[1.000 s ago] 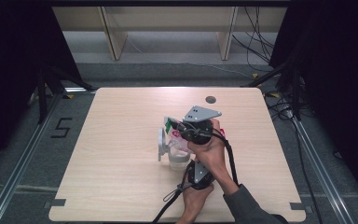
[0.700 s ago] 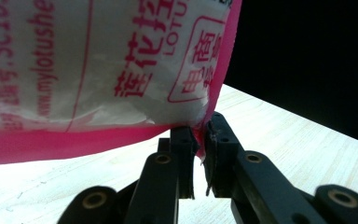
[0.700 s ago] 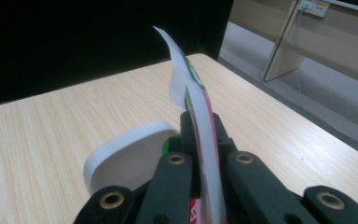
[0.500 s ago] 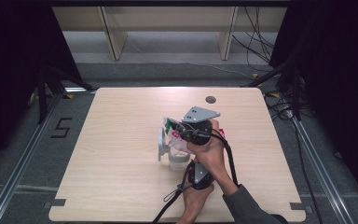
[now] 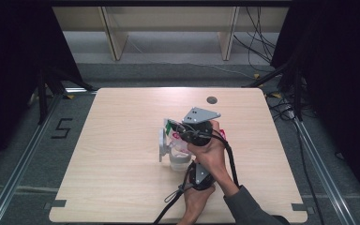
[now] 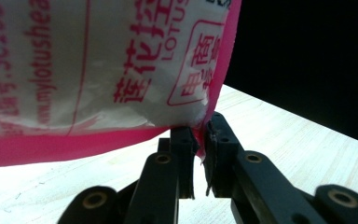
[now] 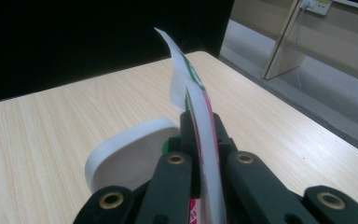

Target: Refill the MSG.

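Standing by the bench (image 5: 122, 187), I saw both tools meet near its middle, a touch toward five o'clock from centre. The right gripper (image 7: 200, 135), the upper one with the grey plate, had its fingers closed on the top edge of a white packet (image 6: 98, 70) printed in pink and green, so the packet's thin edge rose straight out from between them. The left gripper (image 6: 198, 140), lower and toward six o'clock, had its fingers shut on the packet's pink bottom corner. So the packet hung upright between the two, its long axis running roughly from twelve down to six, over a white cup (image 5: 178, 159) with a pale rounded lid (image 7: 130, 154) beside it. Each hand was equally on it; I judged any coming pull would act along that axis, perhaps to tear it open.
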Demonstrator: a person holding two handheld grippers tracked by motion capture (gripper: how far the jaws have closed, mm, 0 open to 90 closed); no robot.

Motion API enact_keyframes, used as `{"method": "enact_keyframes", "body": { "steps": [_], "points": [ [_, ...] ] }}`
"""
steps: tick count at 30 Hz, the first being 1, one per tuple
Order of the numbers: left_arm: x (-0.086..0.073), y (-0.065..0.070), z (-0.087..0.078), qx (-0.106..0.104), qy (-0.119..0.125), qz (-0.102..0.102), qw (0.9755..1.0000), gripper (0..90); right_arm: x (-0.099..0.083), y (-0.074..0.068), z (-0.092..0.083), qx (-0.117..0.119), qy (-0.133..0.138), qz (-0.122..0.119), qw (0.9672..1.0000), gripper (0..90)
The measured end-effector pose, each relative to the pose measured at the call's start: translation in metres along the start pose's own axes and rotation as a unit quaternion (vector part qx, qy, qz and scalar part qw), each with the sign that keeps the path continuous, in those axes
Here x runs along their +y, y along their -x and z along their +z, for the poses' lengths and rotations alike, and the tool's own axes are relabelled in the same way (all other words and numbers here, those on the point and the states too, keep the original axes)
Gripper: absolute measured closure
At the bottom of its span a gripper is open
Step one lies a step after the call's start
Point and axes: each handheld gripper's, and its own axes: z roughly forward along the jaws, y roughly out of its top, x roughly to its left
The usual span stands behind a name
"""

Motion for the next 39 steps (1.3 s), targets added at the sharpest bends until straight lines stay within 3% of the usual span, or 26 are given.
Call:
{"method": "enact_keyframes", "body": {
  "steps": [13, 17, 19, 20, 21, 22, 24, 26, 28, 36, 37, 38, 39],
  "points": [
    [0.0006, -0.0008, 0.0004, -0.002, 0.000, 0.000, 1.0000, 82.4, 0.0008, -0.0010, -0.0016, 0.003, -0.006, 0.008, 0.9999, 90.0],
    [0.0012, -0.0010, -0.0002, -0.003, 0.000, 0.005, 1.0000, 82.4, 0.0012, -0.0023, -0.0005, -0.003, 0.000, -0.004, 1.0000, 90.0],
    [0.0016, -0.0015, -0.0001, -0.005, -0.002, 0.004, 1.0000, 82.4, 0.0016, -0.0031, -0.0009, 0.005, -0.008, 0.000, 1.0000, 90.0],
    [0.0015, 0.0011, 0.0013, -0.004, 0.012, -0.011, 0.9999, 82.3, 0.0017, -0.0031, -0.0013, 0.004, -0.009, -0.002, 0.9999, 90.0],
    [0.0017, -0.0010, -0.0004, -0.004, 0.000, 0.006, 1.0000, 82.3, 0.0018, -0.0035, -0.0012, 0.005, -0.009, -0.002, 1.0000, 90.0],
    [0.0016, 0.0001, 0.0007, -0.004, 0.007, -0.004, 1.0000, 82.3, 0.0019, -0.0034, -0.0012, 0.005, -0.009, -0.002, 0.9999, 90.0],
    [0.0018, -0.0016, -0.0002, -0.005, -0.002, 0.005, 1.0000, 82.3, 0.0019, -0.0032, -0.0012, 0.005, -0.009, -0.002, 0.9999, 90.0],
    [0.0016, 0.0000, 0.0008, -0.006, 0.007, -0.004, 0.9999, 82.2, 0.0019, -0.0031, -0.0014, 0.006, -0.008, -0.001, 0.9999, 90.0],
    [0.0019, -0.0021, 0.0001, -0.006, -0.003, 0.005, 1.0000, 82.2, 0.0018, -0.0027, -0.0013, 0.006, -0.009, -0.001, 0.9999, 90.0],
    [0.0025, -0.0022, 0.0001, -0.008, -0.001, 0.006, 0.9999, 82.2, 0.0019, -0.0032, -0.0013, 0.005, -0.009, -0.002, 0.9999, 90.0],
    [0.0025, -0.0027, 0.0000, -0.007, -0.002, 0.006, 0.9999, 82.2, 0.0021, -0.0034, -0.0007, -0.002, 0.001, -0.007, 1.0000, 90.0],
    [0.0024, -0.0006, 0.0018, -0.009, 0.011, -0.011, 0.9998, 82.2, 0.0023, -0.0032, -0.0014, 0.004, -0.006, -0.006, 1.0000, 90.0],
    [0.0026, -0.0008, 0.0017, -0.009, 0.010, -0.010, 0.9999, 82.2, 0.0022, -0.0037, -0.0012, 0.007, -0.008, -0.002, 0.9999, 90.0]
  ]
}}
